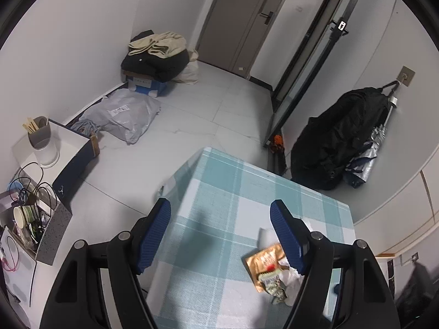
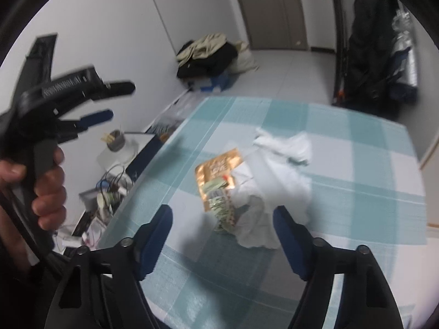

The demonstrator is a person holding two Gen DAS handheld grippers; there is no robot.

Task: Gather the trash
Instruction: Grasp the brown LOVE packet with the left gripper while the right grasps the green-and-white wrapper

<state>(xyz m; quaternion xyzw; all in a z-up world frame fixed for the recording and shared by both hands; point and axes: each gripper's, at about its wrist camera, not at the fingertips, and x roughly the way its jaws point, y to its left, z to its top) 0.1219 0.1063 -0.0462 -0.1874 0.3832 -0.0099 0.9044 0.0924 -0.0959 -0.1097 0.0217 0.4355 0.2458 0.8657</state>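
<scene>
Hovering released over the checked bench (image 2: 356,148), both tools, right tool (image 2: 222,224) and left tool (image 1: 221,219), frame the gold wrapper (image 2: 219,164) and crumpled tissues (image 2: 282,148) for pickup.

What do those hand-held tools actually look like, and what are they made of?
Each tool is a black plastic frame with silver bolts at its pivots, ending in two blue fingers with finely ribbed pads. The left tool and right tool look alike. Seen from the right wrist camera, the left tool has a pistol-style grip in a bare hand, with white lettering along its black body.
</scene>
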